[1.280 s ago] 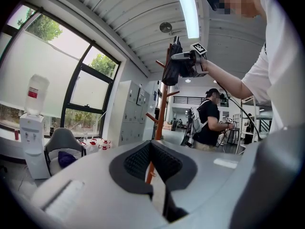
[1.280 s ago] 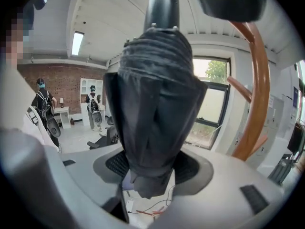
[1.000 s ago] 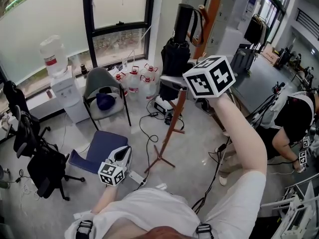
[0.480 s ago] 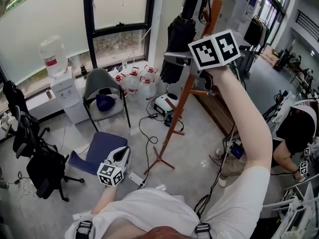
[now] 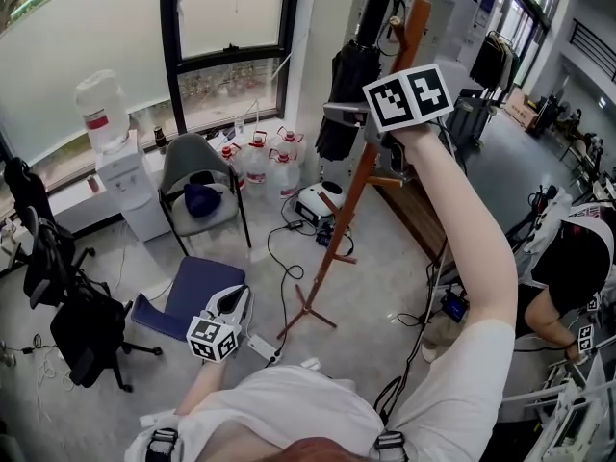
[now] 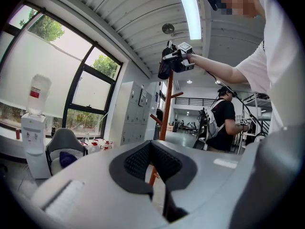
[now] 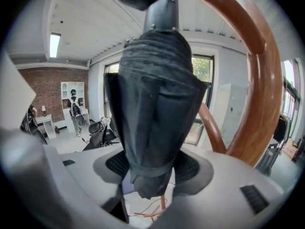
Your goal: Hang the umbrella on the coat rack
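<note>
A black folded umbrella (image 5: pixel 348 85) hangs upright in my right gripper (image 5: pixel 343 114), held high beside the orange-brown wooden coat rack (image 5: pixel 358 186). In the right gripper view both pads press the umbrella's strapped canopy (image 7: pixel 152 113) at its lower end. The rack's pole (image 7: pixel 265 85) and one peg (image 7: pixel 212 126) curve close behind it. The umbrella's handle end runs out of the top of that view. My left gripper (image 5: pixel 241 296) stays low near my body, and in its own view its pads (image 6: pixel 138 160) meet at the tips with nothing between them. That view shows the umbrella (image 6: pixel 165 68) far above.
A water dispenser (image 5: pixel 108 138), a grey chair (image 5: pixel 197 176) and several bottles (image 5: pixel 260 154) stand under the window. A black office chair (image 5: pixel 67 306) is at the left, a blue mat (image 5: pixel 188 292) and cables lie on the floor. A person (image 5: pixel 568 248) crouches at the right.
My right gripper has lifted the umbrella and carried it further away, closer to the top of the coat rack. The left gripper has stayed where it was.
</note>
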{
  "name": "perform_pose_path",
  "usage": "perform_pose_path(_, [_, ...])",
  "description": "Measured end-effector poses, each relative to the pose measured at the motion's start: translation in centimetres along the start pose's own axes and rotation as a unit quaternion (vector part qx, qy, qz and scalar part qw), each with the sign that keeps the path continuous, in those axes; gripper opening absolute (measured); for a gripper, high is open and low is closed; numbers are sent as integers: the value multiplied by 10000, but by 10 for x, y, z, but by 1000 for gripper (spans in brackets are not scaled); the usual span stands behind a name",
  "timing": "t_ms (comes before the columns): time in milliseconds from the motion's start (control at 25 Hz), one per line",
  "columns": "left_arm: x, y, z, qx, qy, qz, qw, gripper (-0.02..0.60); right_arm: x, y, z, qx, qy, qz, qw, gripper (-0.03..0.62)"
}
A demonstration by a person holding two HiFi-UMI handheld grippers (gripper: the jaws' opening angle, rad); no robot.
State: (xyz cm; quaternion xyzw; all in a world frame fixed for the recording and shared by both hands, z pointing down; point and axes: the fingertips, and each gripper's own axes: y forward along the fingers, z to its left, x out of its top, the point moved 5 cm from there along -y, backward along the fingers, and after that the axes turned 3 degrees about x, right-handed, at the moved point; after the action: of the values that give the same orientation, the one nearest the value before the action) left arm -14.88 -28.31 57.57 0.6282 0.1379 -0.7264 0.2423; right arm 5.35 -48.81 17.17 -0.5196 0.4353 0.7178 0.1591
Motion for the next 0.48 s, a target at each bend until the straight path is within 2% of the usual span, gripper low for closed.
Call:
perform_pose_path(160, [0,0,1,-11,-7,18,10000,9,-14,9,-4,33,155,87,9998,258])
perform_pose_path(480, [-3,4,2,-33,30,74,10000,10,-44,20,-1,158,144,245,9995,258])
